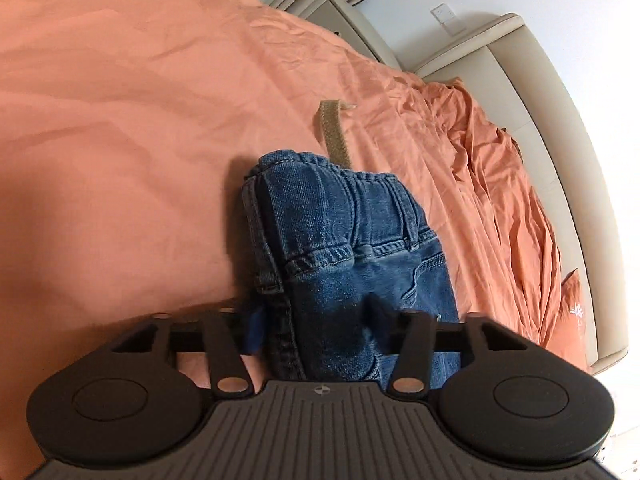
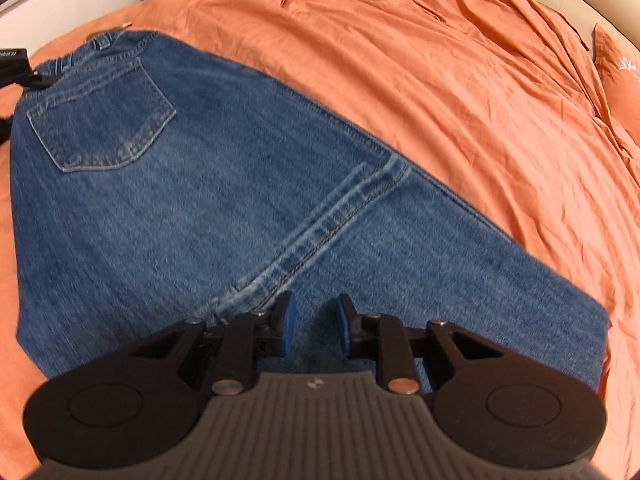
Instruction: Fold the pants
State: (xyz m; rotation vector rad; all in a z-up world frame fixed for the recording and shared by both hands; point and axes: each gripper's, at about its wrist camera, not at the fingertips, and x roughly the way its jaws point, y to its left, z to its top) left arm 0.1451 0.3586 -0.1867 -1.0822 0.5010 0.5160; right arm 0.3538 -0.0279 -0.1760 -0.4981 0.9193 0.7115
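Blue jeans (image 2: 200,200) lie flat on the orange bed sheet (image 2: 440,80), back side up, with a back pocket (image 2: 104,120) at the upper left and a thick seam (image 2: 320,232) running diagonally. My right gripper (image 2: 315,328) hovers over the denim near that seam, open by a narrow gap, with nothing between its blue pads. In the left wrist view the waistband end of the jeans (image 1: 340,232) is bunched into a thick fold. My left gripper (image 1: 316,324) is shut on that fold, one pad at its left edge and the other pressed into the denim.
A tan woven strap (image 1: 332,132) sticks out from behind the waistband onto the sheet (image 1: 120,120). A beige padded headboard (image 1: 520,100) borders the bed, with rumpled orange bedding (image 1: 500,160) along it. An orange pillow (image 2: 620,76) lies at the far right.
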